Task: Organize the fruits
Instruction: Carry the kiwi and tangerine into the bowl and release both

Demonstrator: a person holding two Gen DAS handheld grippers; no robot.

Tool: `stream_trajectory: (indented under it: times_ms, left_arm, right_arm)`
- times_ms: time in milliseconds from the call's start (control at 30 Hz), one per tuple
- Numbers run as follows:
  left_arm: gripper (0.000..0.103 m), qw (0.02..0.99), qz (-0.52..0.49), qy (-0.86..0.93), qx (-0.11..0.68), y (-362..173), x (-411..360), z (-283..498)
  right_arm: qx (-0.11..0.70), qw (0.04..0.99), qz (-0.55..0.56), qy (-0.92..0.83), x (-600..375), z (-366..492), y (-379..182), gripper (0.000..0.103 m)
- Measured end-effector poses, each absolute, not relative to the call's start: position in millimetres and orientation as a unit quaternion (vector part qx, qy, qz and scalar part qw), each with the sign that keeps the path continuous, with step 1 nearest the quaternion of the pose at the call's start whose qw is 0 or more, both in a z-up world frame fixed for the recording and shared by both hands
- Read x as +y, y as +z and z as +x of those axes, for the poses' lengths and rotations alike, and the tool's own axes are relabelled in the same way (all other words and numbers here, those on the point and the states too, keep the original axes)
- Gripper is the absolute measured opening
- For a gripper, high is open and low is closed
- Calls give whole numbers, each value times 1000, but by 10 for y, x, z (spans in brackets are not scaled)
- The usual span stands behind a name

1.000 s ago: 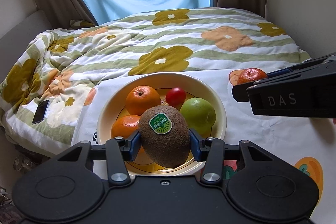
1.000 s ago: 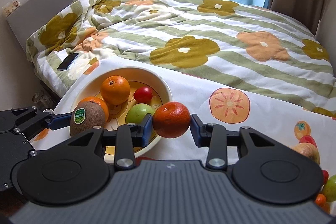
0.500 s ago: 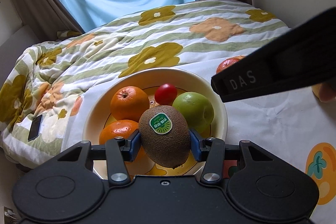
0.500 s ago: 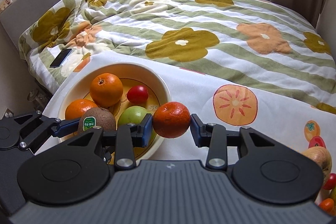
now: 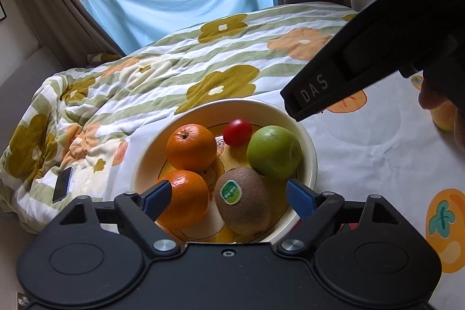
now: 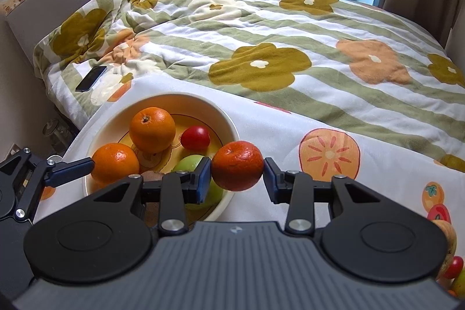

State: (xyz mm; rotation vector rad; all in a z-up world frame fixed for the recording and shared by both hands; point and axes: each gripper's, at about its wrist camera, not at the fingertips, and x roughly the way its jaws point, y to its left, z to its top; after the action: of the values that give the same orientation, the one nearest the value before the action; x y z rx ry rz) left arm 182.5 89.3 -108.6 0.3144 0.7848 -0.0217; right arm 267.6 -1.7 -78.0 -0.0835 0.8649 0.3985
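Left wrist view: the left gripper [image 5: 228, 198] stands over the near side of a cream bowl [image 5: 311, 153], its jaws having just swung wide, and the kiwi [image 5: 244, 201] with a green sticker lies free in the bowl between the blue pads, touching neither. Around it sit 2 oranges, one at the back [image 5: 191, 146] and one at the front [image 5: 186, 199], a green apple [image 5: 274, 151] and a small red tomato [image 5: 237, 132]. The dark body of the right gripper [image 5: 343, 77] crosses the upper right, above the bowl's far rim; its fingertips are out of sight here. The bowl rests on a white fruit-print cloth [image 5: 369, 153] at the foot of a bed with a flowered quilt [image 5: 180, 69], where a phone [image 5: 62, 184] lies.

Right wrist view: the right gripper [image 6: 237, 169] is clamped on a deep-orange tangerine [image 6: 237, 165], pads pressing both sides, held in the air over the bowl's right rim [image 6: 229, 121]. The left gripper's blue finger [image 6: 69, 169] shows at the left edge beside the front orange. More loose fruit [image 6: 446, 240] waits at the cloth's right edge.

The kiwi's drop looks complete; the tangerine's delivery is in hand. The next move likely calls for carrying it inward over the free space near the tomato, lowering, then opening, once the left gripper clears.
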Motion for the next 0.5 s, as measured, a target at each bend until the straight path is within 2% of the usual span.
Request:
stream_trajectory:
  times_ms: [500]
  left_arm:
    - [90, 918, 76, 48, 385, -971, 1373, 1858]
  right_arm:
    - [423, 874, -47, 234, 242, 3070, -939, 54]
